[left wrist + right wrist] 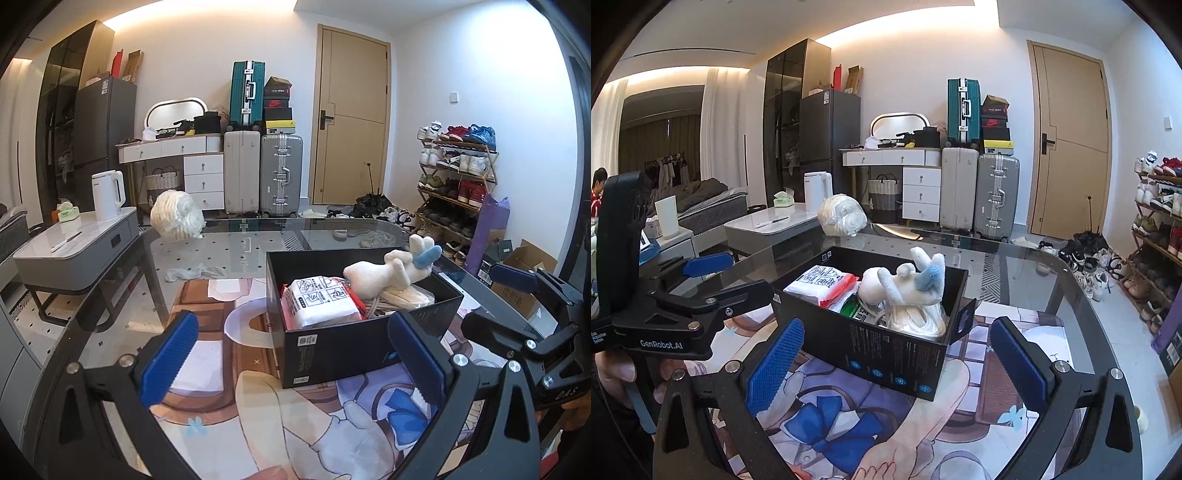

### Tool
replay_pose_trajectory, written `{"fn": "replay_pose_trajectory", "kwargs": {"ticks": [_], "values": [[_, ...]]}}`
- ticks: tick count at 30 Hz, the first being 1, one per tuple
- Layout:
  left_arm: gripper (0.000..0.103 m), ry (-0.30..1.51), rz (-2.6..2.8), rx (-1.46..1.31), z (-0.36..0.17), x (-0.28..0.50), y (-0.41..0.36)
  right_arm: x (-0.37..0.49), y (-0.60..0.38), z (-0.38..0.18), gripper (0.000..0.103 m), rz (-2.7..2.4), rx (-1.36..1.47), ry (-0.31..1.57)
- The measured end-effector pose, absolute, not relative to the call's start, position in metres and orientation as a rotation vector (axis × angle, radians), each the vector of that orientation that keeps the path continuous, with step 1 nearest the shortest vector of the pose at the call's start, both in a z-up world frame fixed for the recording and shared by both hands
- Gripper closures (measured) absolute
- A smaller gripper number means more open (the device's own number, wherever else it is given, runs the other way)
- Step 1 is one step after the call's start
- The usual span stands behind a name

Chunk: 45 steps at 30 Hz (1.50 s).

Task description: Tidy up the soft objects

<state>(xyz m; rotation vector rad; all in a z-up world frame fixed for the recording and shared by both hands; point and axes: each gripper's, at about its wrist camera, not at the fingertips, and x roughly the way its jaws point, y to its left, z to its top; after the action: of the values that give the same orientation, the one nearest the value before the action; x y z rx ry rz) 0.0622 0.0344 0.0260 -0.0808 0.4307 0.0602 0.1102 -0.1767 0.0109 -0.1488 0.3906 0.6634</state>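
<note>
The black box sits on the printed mat on the glass table, and it already holds a white plush toy lying on top, a white packet with red edging on the side of the box towards the low side table, and pale bundled cloth under the plush. Beyond the box, at the table's far edge, rests a cream bundle in clear wrap, which looks like the next soft thing to bring in. Both the left gripper and the right gripper hover in front of the box with fingers spread wide, holding nothing. To fetch the bundle well, I would reach round the box, not over it, so the plush is not knocked out. A stray sock seen through the glass lies on the floor.
</note>
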Motion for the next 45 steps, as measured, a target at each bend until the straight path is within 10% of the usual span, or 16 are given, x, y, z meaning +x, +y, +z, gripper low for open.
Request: {"fn": "replay_pose_trajectory", "kwargs": {"ticks": [45], "values": [[0.0,0.415,0.062,-0.08,0.0269,0.0605,0.0348,0.1041,-0.1789,0.0113,0.0,0.658,-0.147,0.377]]}}
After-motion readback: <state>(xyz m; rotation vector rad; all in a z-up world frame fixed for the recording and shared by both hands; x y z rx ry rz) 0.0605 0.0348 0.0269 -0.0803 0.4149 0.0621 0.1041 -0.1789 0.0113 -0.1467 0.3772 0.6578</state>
